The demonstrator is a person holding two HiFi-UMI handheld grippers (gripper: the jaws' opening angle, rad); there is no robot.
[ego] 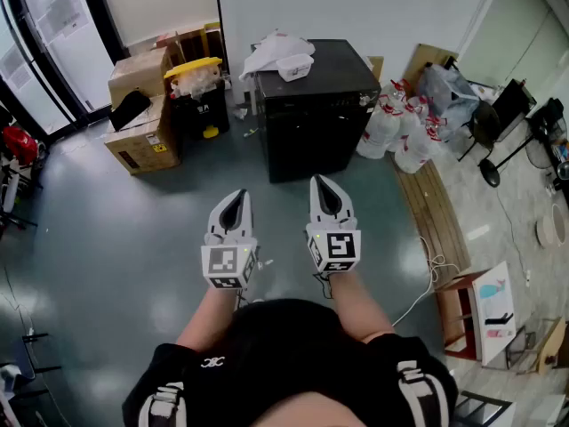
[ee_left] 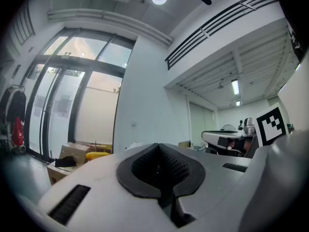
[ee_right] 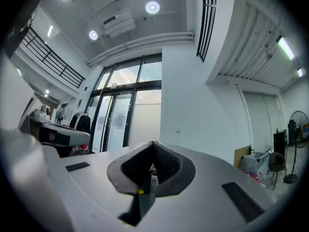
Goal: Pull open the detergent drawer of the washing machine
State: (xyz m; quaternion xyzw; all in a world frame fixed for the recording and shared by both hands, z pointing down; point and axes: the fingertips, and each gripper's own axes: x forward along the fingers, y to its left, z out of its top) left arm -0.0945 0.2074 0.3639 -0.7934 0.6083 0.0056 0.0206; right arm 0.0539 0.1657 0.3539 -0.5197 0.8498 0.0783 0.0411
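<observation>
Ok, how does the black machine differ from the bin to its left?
The black machine is far bigger than the bin. The machine carries white items on its flat top, while the bin has a yellow lid. Both are black and stand near the white wall.
</observation>
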